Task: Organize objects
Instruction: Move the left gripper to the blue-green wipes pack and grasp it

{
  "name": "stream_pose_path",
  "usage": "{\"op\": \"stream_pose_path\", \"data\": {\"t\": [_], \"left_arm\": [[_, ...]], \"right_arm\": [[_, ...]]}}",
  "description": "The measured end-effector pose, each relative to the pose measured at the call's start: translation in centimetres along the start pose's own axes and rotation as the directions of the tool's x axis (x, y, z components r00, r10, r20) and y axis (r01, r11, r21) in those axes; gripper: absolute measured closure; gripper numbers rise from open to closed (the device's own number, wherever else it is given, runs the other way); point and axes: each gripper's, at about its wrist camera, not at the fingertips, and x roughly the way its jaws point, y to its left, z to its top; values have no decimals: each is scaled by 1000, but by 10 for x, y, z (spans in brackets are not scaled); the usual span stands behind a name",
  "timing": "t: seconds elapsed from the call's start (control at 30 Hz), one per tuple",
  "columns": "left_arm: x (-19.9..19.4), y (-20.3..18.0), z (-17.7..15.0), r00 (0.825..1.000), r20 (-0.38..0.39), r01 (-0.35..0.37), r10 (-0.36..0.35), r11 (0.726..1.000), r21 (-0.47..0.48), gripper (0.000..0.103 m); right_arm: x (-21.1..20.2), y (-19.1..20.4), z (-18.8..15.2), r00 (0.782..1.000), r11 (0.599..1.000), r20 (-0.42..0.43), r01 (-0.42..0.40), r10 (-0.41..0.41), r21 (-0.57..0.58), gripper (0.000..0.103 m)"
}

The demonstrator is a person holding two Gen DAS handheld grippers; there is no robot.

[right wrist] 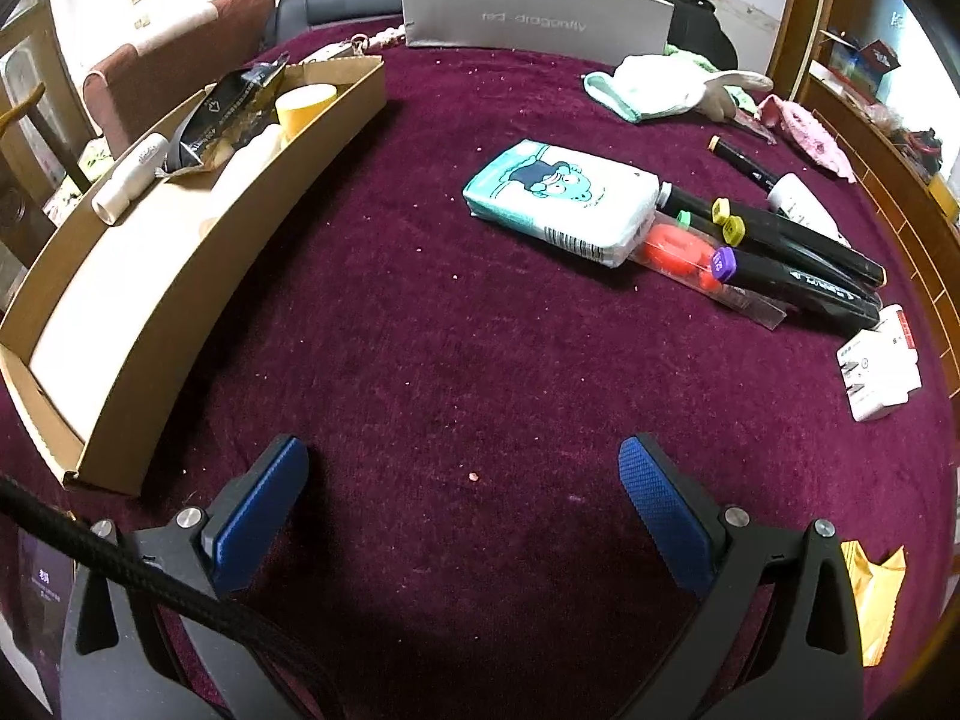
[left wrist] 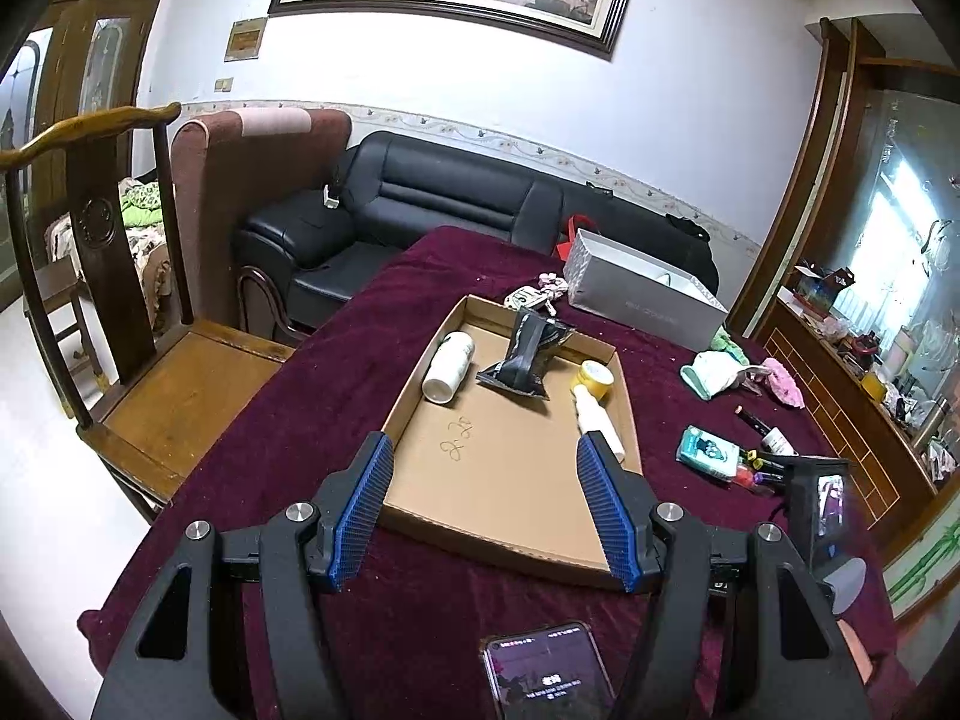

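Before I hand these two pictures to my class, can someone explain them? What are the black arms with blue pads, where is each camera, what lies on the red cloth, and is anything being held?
Each picture comes from a camera mounted on a hand-held gripper, looking forward along its two jaws; there is no robot arm. The left gripper looks over a shallow cardboard tray; the right gripper looks at the red cloth beside it. In the tray lie a white bottle, a dark pouch, a yellow tape roll and a cream tube. Loose on the cloth are a tissue pack, black markers, a white plug and a grey box. Both pairs of jaws stand open and hold nothing.
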Motion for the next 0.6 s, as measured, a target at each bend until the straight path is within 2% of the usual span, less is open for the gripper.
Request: {"op": "stream_pose_path", "data": {"t": [0.07,0.13,0.17,0.23,0.33,0.43,0.5,0.53,0.6], "left_arm": [[-5,-8,2,1000,4,4,-4,1000,12,45],[-9,-18,4,1000,5,23,-24,999,28,45],[-10,-23,5,999,2,35,-35,999,37,45],[-7,-41,5,997,-23,81,-80,995,64,42],[2,-69,4,985,-77,159,-152,983,88,42],[18,-103,3,972,-136,208,-191,971,121,42],[34,-130,3,961,-175,237,-212,961,139,42],[43,-147,3,958,-193,242,-211,958,153,42],[67,-179,6,951,-224,258,-214,948,186,42]], "right_arm": [[-1,0,0,1000,1000,-2,4,-4,1,0],[-8,-2,0,1000,1000,0,-2,2,25,7],[-16,-5,-1,1000,999,18,-15,14,45,7],[-41,-15,-1,996,996,86,-40,33,83,7],[-87,-35,-6,980,994,200,-37,15,103,7],[-142,-67,-17,940,991,342,-37,-10,131,4],[-175,-95,-30,894,984,443,-13,-68,178,0],[-180,-102,-32,887,980,452,-1,-90,197,0],[-182,-126,-40,892,964,428,35,-149,262,0]]}}
